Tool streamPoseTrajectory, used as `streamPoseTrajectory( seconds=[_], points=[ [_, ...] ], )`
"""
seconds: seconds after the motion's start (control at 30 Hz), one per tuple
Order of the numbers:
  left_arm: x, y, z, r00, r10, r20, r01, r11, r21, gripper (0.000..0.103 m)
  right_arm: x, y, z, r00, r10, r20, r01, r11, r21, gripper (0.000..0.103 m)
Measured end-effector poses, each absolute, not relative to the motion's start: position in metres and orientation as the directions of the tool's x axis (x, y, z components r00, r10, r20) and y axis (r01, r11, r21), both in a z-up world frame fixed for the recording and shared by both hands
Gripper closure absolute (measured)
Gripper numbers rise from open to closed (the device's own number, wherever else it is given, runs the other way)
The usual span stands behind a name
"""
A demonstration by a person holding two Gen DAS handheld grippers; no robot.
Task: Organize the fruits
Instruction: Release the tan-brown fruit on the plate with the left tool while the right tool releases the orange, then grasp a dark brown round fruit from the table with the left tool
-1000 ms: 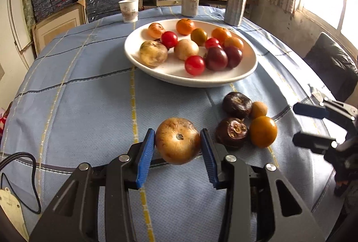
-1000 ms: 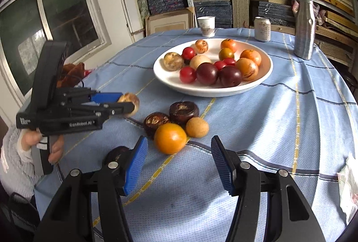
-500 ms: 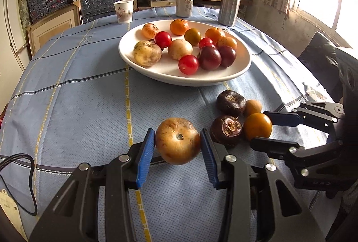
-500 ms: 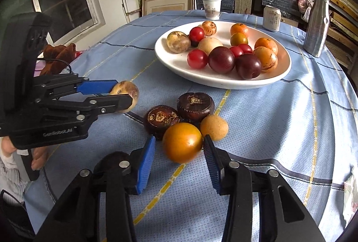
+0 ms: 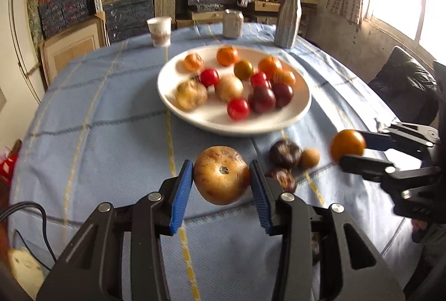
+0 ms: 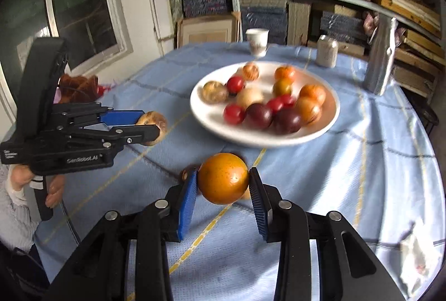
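Observation:
My left gripper (image 5: 221, 166) is shut on a tan-brown round fruit (image 5: 221, 175) and holds it above the blue cloth. The right gripper (image 6: 223, 175) has an orange fruit (image 6: 223, 180) between its blue pads, which press on it as the jaws are closing; the fruit hangs clear of the cloth. Each wrist view shows the other gripper with its fruit: the right gripper (image 5: 351, 147) and the left gripper (image 6: 150, 122). A white plate (image 5: 278, 128) beyond them holds several red, orange, tan and dark fruits. Two dark brown fruits (image 5: 285, 153) and a small tan fruit (image 5: 309, 159) lie on the cloth.
A paper cup (image 5: 159, 31), a can (image 5: 232, 22) and a silver bottle (image 5: 287, 17) stand at the table's far edge, before stacked shelves. A dark cushion (image 5: 404, 83) sits off the right edge. A crumpled wrapper (image 6: 415, 253) lies near the right. A person's hand (image 6: 53, 189) grips the left handle.
The right gripper came in around the orange fruit, closed on it and lifted it off the cloth. The left gripper rose with the tan-brown fruit still in its grip.

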State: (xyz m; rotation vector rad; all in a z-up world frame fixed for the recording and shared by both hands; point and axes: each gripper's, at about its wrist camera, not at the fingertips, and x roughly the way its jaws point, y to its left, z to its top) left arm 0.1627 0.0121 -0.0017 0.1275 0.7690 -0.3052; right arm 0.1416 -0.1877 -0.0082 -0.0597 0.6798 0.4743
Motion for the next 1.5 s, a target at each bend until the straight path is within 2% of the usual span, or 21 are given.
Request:
streamPoseTrajectory(
  seconds=[0.17, 0.33, 0.63, 0.9, 1.0, 1.13, 1.23, 1.33, 1.5],
  points=[
    [0.195, 0.004, 0.046, 0.727, -0.207, -0.655, 0.300, 0.954, 0.031, 0.062, 0.155, -0.210, 0.041, 0.752, 0.368, -0.547, -0.397, 0.915, 0.070, 0.066],
    [0.247, -0.015, 0.053, 0.709, -0.220, -0.670, 0.297, 0.955, 0.001, 0.062, 0.197, -0.211, 0.058, 0.769, 0.357, -0.531, -0.381, 0.922, 0.069, 0.066],
    [0.279, -0.033, -0.009, 0.621, -0.240, -0.746, 0.326, 0.945, -0.033, 0.062, 0.296, -0.189, 0.015, 0.694, 0.359, -0.624, -0.358, 0.924, 0.134, 0.066],
    [0.287, -0.031, -0.015, 0.627, -0.246, -0.739, 0.318, 0.947, -0.045, 0.059, 0.329, -0.175, -0.020, 0.641, 0.361, -0.678, -0.344, 0.924, 0.167, 0.065],
    [0.287, -0.029, -0.015, 0.629, -0.243, -0.739, 0.314, 0.948, -0.045, 0.056, 0.326, -0.178, -0.020, 0.646, 0.364, -0.671, -0.338, 0.925, 0.176, 0.062],
    [0.278, -0.021, -0.005, 0.647, -0.239, -0.724, 0.297, 0.954, -0.049, 0.046, 0.310, -0.187, 0.000, 0.685, 0.369, -0.628, -0.337, 0.925, 0.175, 0.059],
    [0.262, -0.015, 0.007, 0.667, -0.238, -0.706, 0.294, 0.955, -0.044, 0.046, 0.287, -0.196, 0.021, 0.721, 0.379, -0.580, -0.344, 0.923, 0.174, 0.057],
    [0.239, -0.009, 0.018, 0.687, -0.234, -0.688, 0.292, 0.956, -0.033, 0.046, 0.252, -0.205, 0.043, 0.759, 0.390, -0.522, -0.353, 0.919, 0.175, 0.051],
    [0.194, -0.001, 0.026, 0.708, -0.239, -0.665, 0.301, 0.953, -0.022, 0.044, 0.194, -0.217, 0.066, 0.792, 0.406, -0.457, -0.376, 0.913, 0.160, 0.049]
  ],
)
